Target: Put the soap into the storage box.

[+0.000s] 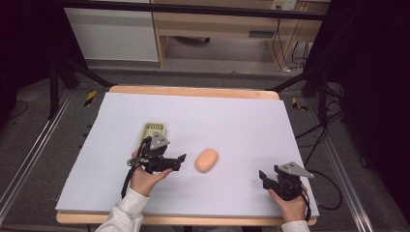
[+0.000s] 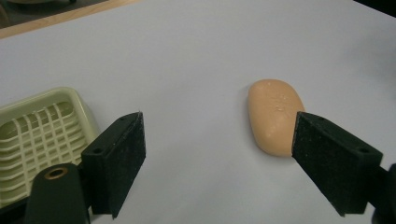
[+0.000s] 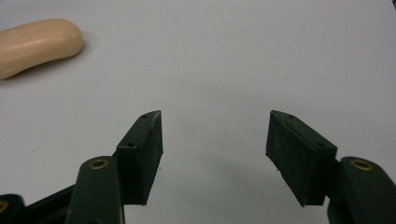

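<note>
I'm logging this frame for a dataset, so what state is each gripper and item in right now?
Left gripper: open, empty, jaws pointing toward the soap.
Right gripper: open, empty, over bare table.
Soap bar: lying flat on the table, untouched.
Soap dish: upright, empty, apart from the soap.

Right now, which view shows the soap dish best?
The left gripper view: the soap dish sits close, its grid floor plain, though cropped at the frame's edge. In the high view it is small and partly behind the left tongs.
</note>
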The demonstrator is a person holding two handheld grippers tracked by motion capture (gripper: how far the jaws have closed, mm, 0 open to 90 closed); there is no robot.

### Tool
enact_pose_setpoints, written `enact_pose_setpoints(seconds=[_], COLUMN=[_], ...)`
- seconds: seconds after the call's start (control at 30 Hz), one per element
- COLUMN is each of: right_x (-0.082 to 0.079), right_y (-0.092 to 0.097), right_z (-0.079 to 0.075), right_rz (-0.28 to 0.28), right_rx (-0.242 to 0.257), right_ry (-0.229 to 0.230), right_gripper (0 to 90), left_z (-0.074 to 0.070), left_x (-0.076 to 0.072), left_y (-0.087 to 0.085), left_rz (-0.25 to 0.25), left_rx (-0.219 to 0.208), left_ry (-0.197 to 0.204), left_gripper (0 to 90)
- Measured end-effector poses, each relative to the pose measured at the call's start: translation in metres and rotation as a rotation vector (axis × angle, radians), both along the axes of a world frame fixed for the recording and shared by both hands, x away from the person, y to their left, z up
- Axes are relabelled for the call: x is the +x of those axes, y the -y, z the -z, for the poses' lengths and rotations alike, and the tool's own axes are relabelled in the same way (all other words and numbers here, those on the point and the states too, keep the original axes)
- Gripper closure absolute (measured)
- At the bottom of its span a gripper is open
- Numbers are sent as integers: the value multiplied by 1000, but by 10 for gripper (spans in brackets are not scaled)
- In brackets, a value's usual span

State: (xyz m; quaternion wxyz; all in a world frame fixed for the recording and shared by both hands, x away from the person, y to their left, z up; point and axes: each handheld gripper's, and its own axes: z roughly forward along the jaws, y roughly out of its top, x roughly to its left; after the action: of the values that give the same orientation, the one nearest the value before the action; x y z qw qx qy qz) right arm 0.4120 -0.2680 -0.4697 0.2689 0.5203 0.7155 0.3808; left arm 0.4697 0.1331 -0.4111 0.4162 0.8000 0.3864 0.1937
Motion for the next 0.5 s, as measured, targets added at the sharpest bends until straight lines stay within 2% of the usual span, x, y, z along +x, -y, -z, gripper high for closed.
enact_pose_setpoints(seconds=[0.5], right_x=[0], right_y=[-1], right_z=[-1], right_rz=[-3], right_rx=[2], right_ry=[2], right_gripper=[383], left_z=[2], left_x=[9], left_y=[18], left_rz=[16], left_rx=[20], left_ry=[-14], left_gripper=[169])
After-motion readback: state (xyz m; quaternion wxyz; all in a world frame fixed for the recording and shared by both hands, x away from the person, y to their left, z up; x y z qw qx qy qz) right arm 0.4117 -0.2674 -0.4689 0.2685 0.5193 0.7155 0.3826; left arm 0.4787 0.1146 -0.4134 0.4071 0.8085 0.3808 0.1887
